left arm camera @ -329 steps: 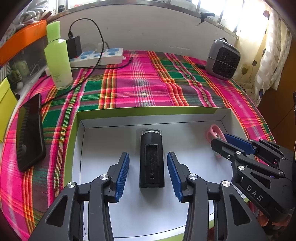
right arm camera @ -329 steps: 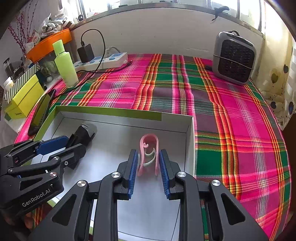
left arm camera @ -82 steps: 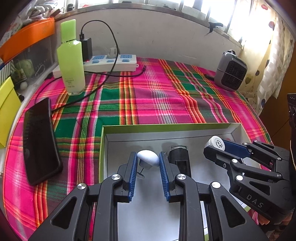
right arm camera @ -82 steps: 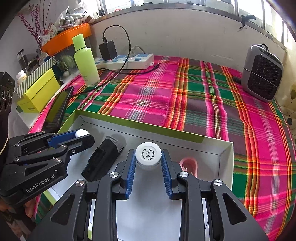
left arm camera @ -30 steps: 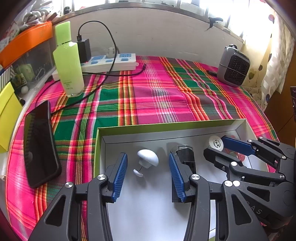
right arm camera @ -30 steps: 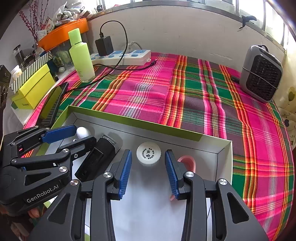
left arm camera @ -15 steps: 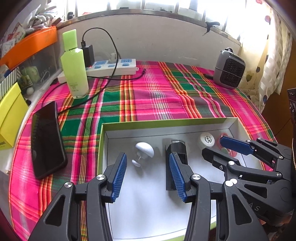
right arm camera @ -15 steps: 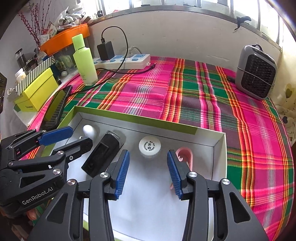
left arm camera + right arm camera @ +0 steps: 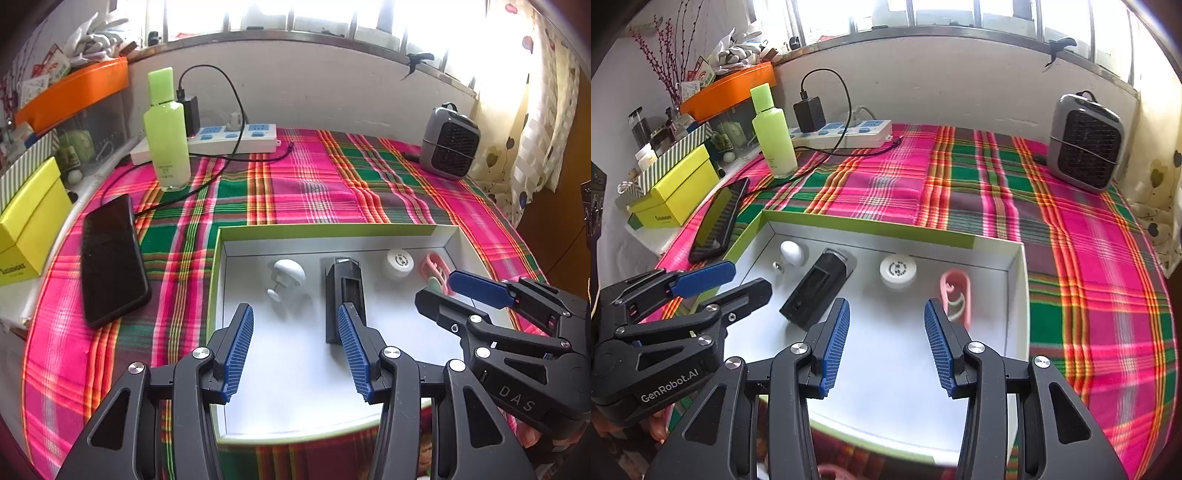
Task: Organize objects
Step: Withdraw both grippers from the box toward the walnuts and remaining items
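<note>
A white box with a green rim (image 9: 332,229) lies on the plaid cloth. Along its far side lie a white knob-shaped hook (image 9: 286,273), a black oblong device (image 9: 345,291), a white round cap (image 9: 398,262) and a pink clip (image 9: 436,267). My left gripper (image 9: 294,310) hovers open over the box floor, nearer than the hook and device, holding nothing. My right gripper (image 9: 886,304) is open too, short of the cap (image 9: 898,271) and the clip (image 9: 955,291), with nothing between its pads. Each gripper shows at the edge of the other's view.
A black phone (image 9: 110,254) lies left of the box. Behind it stand a green bottle (image 9: 167,133) and a power strip (image 9: 229,138) with a charger cable. A grey heater (image 9: 448,142) sits far right; a yellow box (image 9: 27,218) sits left, off the cloth.
The left gripper let go of the white hook and the right let go of the white cap. Both then drew back from the box's far side, so the objects look farther off.
</note>
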`<state>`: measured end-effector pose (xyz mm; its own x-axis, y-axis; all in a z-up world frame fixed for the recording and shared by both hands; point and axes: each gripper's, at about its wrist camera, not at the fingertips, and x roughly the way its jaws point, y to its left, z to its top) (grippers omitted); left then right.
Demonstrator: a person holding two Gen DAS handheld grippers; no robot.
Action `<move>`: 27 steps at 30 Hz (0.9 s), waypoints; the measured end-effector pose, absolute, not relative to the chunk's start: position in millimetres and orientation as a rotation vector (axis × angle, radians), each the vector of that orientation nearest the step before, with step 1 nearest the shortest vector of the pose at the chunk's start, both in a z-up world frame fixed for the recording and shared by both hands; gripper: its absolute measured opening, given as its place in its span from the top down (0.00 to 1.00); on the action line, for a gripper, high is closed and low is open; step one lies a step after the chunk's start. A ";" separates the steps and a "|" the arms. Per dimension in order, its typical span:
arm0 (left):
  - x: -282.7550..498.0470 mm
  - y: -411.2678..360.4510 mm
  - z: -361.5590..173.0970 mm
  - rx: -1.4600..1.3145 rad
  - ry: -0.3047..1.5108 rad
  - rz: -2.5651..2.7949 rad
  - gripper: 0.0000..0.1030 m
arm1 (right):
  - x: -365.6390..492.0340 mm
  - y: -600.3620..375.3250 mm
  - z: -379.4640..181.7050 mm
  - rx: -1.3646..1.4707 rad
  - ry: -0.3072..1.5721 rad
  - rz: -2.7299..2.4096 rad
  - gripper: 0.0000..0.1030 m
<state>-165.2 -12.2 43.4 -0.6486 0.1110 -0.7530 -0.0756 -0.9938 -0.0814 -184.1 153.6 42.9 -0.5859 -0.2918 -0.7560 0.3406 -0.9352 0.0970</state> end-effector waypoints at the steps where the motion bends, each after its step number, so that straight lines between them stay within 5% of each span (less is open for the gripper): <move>1: -163.1 -12.4 43.7 -1.262 -0.068 2.761 0.54 | -181.9 154.2 43.5 1.184 0.082 -2.523 0.58; 27: -86.1 -22.4 52.5 -1.150 -0.102 2.795 0.54 | -105.3 165.3 60.0 1.049 0.059 -2.578 0.58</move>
<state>-86.1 -22.4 52.5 -0.7048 0.1336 -0.6967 -0.0826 -0.9909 -0.1065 -105.3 165.3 60.0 -0.6616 -0.3091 -0.6832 0.3400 -0.9357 0.0941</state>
